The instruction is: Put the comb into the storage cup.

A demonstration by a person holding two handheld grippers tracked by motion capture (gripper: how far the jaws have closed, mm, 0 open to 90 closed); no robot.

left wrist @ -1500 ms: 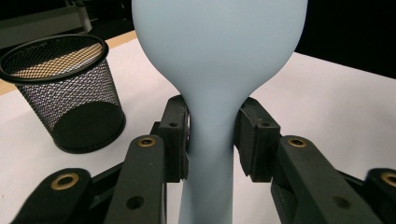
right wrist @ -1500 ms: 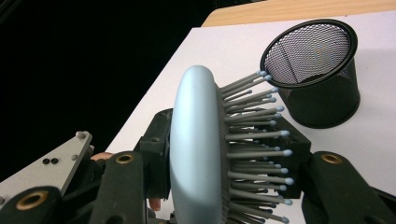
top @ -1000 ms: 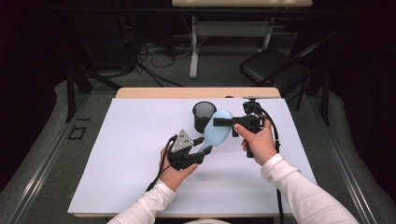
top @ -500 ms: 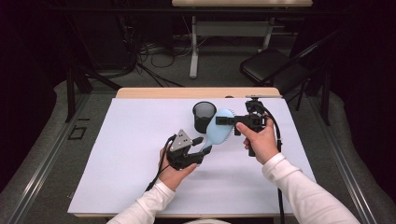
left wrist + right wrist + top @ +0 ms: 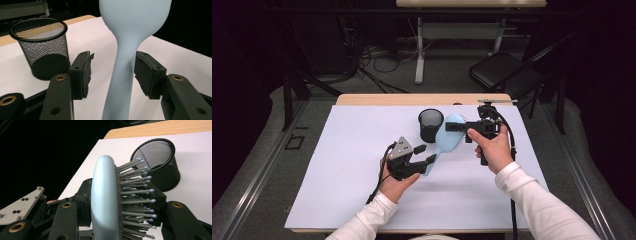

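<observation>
My right claw is clamping the blue hairbrush head at frame centre; my left claw, jaws just opening off the handle, is standing wide; I am steering the handle toward the mesh cup.

I see a white sheet covering the wooden table across the lower middle of the high view. Beyond it, at upper right, stands a dark folding chair; cables lie on the floor at upper left.

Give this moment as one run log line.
right claw: shut on hairbrush head | left claw: just opening, handle between, untouched | mesh cup: upright
</observation>
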